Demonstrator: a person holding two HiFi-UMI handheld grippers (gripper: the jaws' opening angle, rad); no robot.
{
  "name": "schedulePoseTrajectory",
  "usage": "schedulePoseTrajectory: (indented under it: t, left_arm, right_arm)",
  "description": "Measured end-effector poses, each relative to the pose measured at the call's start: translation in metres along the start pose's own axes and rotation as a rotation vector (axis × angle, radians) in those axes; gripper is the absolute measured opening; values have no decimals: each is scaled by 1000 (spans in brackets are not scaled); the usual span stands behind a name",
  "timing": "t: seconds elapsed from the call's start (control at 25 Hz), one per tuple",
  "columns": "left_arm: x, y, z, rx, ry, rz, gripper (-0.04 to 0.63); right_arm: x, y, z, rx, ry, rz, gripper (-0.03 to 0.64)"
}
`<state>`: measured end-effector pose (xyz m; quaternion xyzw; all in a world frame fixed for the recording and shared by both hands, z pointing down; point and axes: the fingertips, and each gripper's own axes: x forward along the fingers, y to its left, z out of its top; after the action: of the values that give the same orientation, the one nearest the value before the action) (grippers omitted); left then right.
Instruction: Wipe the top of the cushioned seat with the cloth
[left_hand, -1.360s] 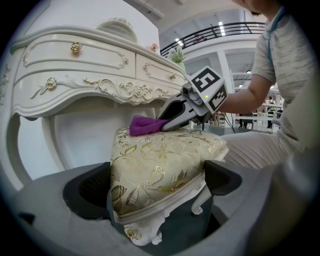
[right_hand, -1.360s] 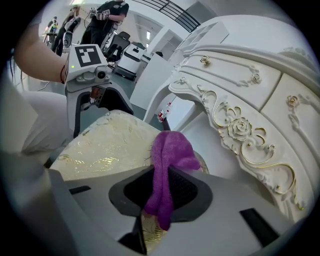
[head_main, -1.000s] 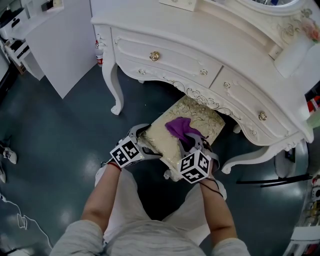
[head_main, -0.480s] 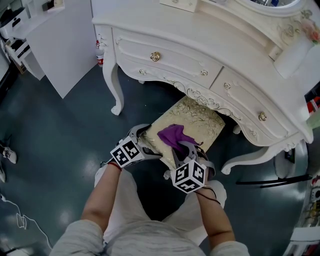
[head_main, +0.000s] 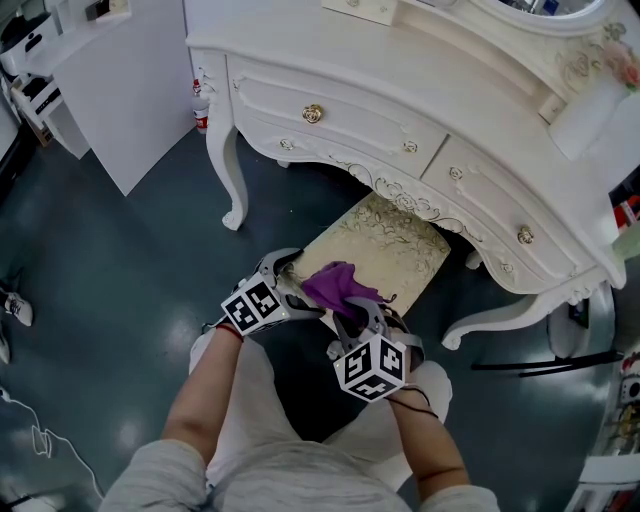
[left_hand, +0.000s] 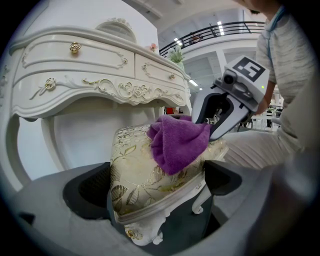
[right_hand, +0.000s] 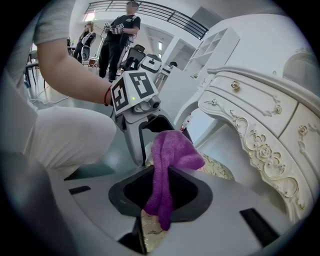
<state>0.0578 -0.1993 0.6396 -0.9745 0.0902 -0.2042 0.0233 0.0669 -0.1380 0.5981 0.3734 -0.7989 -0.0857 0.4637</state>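
- Centrally, purple cloth (head_main: 336, 284): bunched on the near corner of the cushioned seat (head_main: 392, 243), one fold overlapping the near edge.
- Pinched by the right hand-held gripper (head_main: 350, 306); jaws drawn narrow on a hanging tail of the cloth, plain in the right gripper view.
- Left hand-held gripper (head_main: 297, 288): jaws set wide, straddling the seat's near corner just beside the cloth; nothing clamped, as far as the left gripper view shows.
- Seat itself: gold leaf-patterned top on a white carved frame, far end tucked under the white desk (head_main: 420, 100); far part of the top bare.
- Progress, as a judgement: wiping under way, with the cloth at the near end of the top. No dust or streak visible, so wiped share not determinable. Far half toward the desk, and the right-hand side, probably left to cover.
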Motion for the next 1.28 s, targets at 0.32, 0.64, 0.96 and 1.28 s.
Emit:
schedulePoseTrajectory:
  t: [0.32,0.64,0.96,1.28]
  left_arm:
    - [-1,-1,-1,18,19,-6,586]
    - [-1,-1,-2,29,28,-10,586]
    - [0,-1,-2,29,29,-14,586]
    - [0,-2,-2,28,26,-19,586]
  right_arm:
    - [-6,20,8,58,-38,111,80]
    - [-39,-13,34,282,-222,204,80]
    - [-35,-129,28,104,-146,-170,80]
    - [34,-181,-12,-80,62,-351,80]
